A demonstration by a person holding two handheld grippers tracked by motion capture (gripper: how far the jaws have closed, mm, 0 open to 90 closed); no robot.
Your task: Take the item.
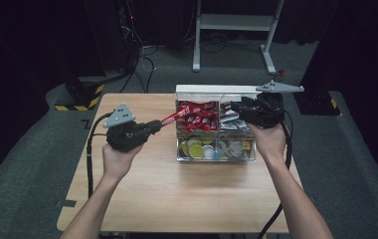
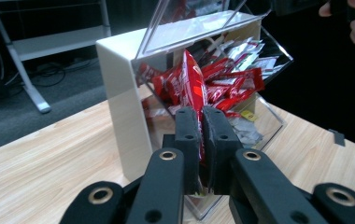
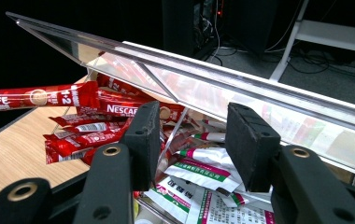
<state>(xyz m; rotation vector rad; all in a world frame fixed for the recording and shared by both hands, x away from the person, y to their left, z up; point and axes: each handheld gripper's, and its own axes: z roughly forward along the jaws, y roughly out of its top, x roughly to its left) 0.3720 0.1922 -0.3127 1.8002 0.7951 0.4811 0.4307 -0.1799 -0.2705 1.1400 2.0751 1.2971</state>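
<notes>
at the clear box, a red sachet held just outside its left wall

left of the clear box (image 1: 216, 157), over the bare wood of the table (image 1: 142, 194), the left gripper (image 1: 158, 124) points right toward the box. its jaws are clenched on one end of a red sachet (image 1: 175, 116), a long nescafé stick. the stick runs from the jaws up and to the right, and its far end reaches over the left wall of the box, above the far-left compartment. in the left gripper view the two black pads press flat on the stick, which stands up between them in front of the white side panel (image 2: 124, 102) of the box.

inside that far-left compartment lies a heap of more red sticks (image 1: 199, 119). the far-right compartment holds white and green sachets (image 3: 203, 170). the near compartments hold round yellow, green and white pieces (image 1: 197, 148) on the left and pale packets (image 1: 234, 147) on the right.

at the far right corner of the box, the right gripper (image 1: 237, 107) points left over the far-right compartment. its jaws stand partly apart under the raised clear lid (image 3: 189, 84), with a clear divider wall between them; i cannot tell whether the pads press on anything. in the right gripper view the held stick shows at the left, level and above the heap of red sticks.
</notes>
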